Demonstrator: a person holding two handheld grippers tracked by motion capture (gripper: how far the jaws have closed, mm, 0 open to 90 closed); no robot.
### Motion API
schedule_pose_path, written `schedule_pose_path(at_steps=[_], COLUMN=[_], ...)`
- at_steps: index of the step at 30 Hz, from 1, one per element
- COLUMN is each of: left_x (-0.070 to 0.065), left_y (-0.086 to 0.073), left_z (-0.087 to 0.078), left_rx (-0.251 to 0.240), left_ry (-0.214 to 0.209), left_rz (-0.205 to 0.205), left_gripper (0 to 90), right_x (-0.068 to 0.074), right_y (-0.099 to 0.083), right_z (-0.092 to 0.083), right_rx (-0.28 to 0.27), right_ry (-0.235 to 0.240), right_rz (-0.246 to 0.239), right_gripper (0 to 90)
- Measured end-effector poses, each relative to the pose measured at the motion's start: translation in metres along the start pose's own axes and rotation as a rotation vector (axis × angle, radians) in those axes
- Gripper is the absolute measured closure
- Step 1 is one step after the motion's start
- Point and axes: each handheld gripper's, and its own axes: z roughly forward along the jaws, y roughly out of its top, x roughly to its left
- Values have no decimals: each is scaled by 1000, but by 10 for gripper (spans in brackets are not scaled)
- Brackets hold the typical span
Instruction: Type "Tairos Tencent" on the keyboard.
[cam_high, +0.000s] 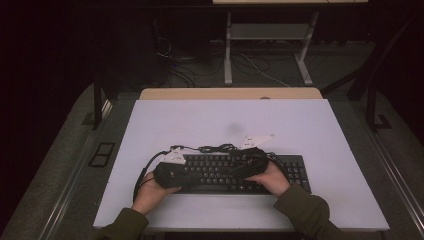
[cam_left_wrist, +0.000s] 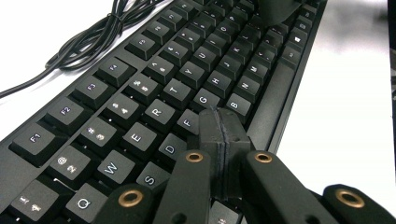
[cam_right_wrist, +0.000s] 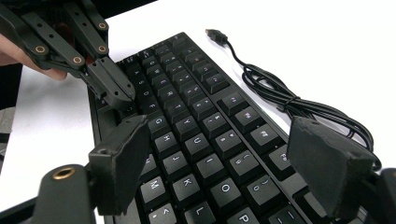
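**A:** What's the biggest thing here?

**B:** The white table (cam_high: 320, 130). A black keyboard (cam_high: 220, 172) lies flat on it near the person's edge, running left to right, and its black cable (cam_high: 215, 148) lies bundled on the table just behind it.

**A:** And the hands?

**B:** Each holds a gripper low over the keys. The left gripper (cam_left_wrist: 219, 128) comes in from the keyboard's left end, the right gripper (cam_right_wrist: 219, 154) from the right side, and they point toward each other across the key field.

**A:** How do the left claws stand?

**B:** Pressed together, pad against pad, nothing between them. In the left gripper view the joined tips sit over the home row, about at the F and G keys; whether they touch a key I cannot tell.

**A:** The right one?

**B:** Its jaws stand wide apart, hovering above the keys on the right half, around the J, K and L keys, with nothing clamped. From its view the cable's plug (cam_right_wrist: 215, 34) lies free on the table beyond the keyboard's far edge.
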Motion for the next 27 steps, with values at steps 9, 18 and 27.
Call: schedule_pose_path(at_steps=[9, 18, 27], left_x=[0, 7, 16], left_y=[3, 5, 6], left_z=[-5, -6, -2], left_rx=[-20, -42, -62], left_ry=[19, 59, 106], left_rz=[4, -13, -43], left_gripper=[891, 892, 892], right_x=[0, 0, 0], right_y=[0, -1, -1], right_z=[0, 1, 2], right_rx=[2, 5, 7], right_ry=[-1, -1, 0], right_rz=[-1, 2, 3], right_gripper=[207, 207, 207])
